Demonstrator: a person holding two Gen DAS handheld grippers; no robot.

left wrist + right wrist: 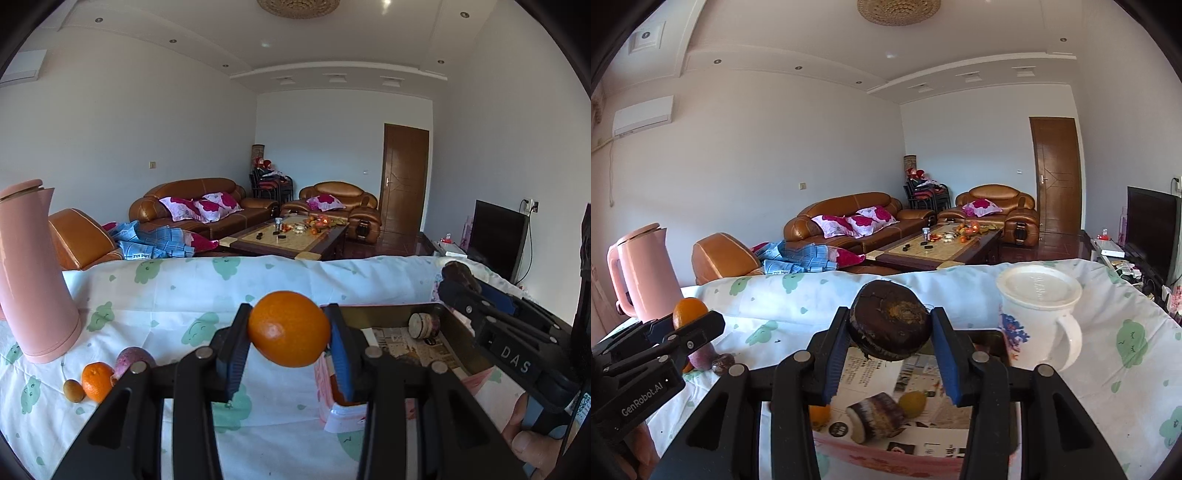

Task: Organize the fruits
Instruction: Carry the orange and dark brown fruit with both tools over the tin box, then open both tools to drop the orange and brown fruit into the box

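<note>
**A:** While both grippers hang over the worktop (pixel 155 295) with its white cloth printed in green, each one has fruit. Left gripper (pixel 290 332): jaws narrowed onto an orange (pixel 289 328), blue pads pressing either side, dead center of the left wrist view.

**B:** And the right gripper (pixel 891 325)? I see something dark in it.

**A:** Yep, jaws clamped on a dark brown round fruit (pixel 891 325), wrinkly, with a rough tan patch facing the camera. Can't tell what kind.

**B:** Where's the rest?

**A:** Lower left of the left view: a second orange (pixel 96 380), a small brown fruit (pixel 74 390) touching it, a purplish one (pixel 135 360) just behind. Under the grippers sits a tray (pixel 923 373) lined with printed paper, holding a dark striped fruit (pixel 875 415), a yellowish one (pixel 912 404) and an orange one (pixel 819 415).

**B:** Other stuff?

**A:** Pink kettle (pixel 31 273) far left, white lidded mug (pixel 1039 321) right of the tray.
</note>
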